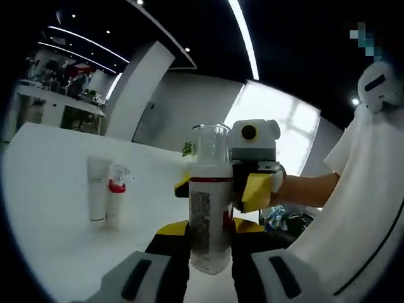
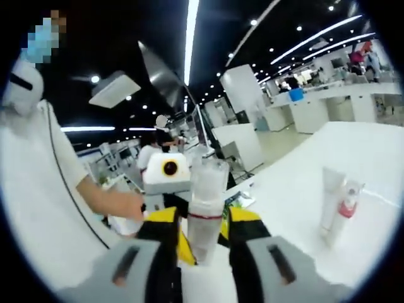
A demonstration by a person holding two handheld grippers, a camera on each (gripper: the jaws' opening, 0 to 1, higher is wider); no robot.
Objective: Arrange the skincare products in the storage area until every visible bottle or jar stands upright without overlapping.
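A white bottle (image 1: 208, 218) with a clear cap, a red band and a printed label hangs upright above the white table (image 1: 57, 246). My left gripper (image 1: 210, 230) is shut on its lower body. From the right, my right gripper (image 1: 218, 189) has its yellow pads closed on the bottle just under the red band. In the right gripper view the same bottle (image 2: 206, 189) stands between the right gripper's (image 2: 203, 221) jaws, with the left gripper (image 2: 201, 245) facing it from behind. A white tube (image 1: 98, 189) and a small red-collared spray bottle (image 1: 116, 196) stand upright on the table.
The tube (image 2: 329, 196) and spray bottle (image 2: 346, 209) stand close together on the table (image 2: 379, 158), to the right of the held bottle. A person in a white shirt (image 1: 360, 208) stands beside the table. Counters and white pillars lie far behind.
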